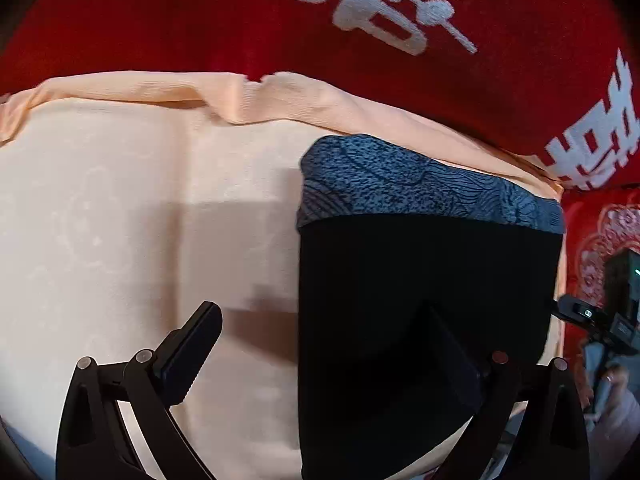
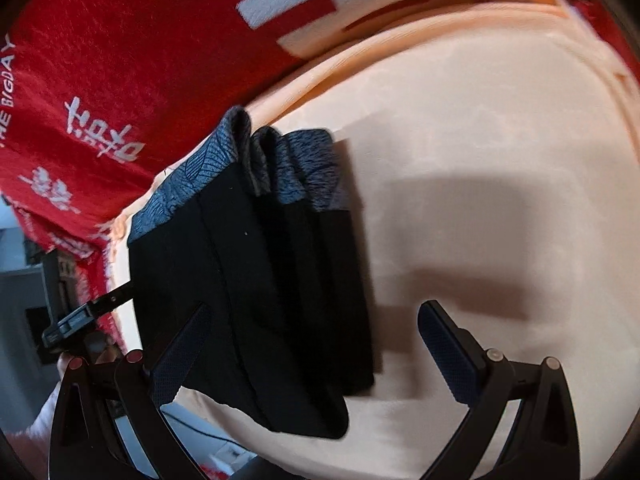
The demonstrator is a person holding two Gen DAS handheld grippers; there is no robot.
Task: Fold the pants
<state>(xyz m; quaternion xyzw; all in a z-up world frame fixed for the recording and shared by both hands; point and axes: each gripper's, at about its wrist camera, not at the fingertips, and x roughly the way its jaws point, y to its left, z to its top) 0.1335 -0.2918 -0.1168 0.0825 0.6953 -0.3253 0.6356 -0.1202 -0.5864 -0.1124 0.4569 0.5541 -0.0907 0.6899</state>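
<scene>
The black pants (image 1: 420, 280) lie folded into a narrow stack on a peach cloth (image 1: 140, 220), with their blue patterned waistband (image 1: 420, 184) at the far end. In the right wrist view the pants (image 2: 260, 280) show several stacked layers under the waistband (image 2: 288, 168). My left gripper (image 1: 324, 340) is open and empty, its right finger over the pants and its left finger (image 1: 192, 352) over the cloth. My right gripper (image 2: 312, 344) is open and empty above the near end of the pants.
A red blanket with white characters (image 1: 360, 20) lies beyond the peach cloth (image 2: 500, 140) and also shows in the right wrist view (image 2: 120, 60). A black camera on a stand (image 1: 600, 320) is at the right edge; it also shows in the right wrist view (image 2: 76, 320).
</scene>
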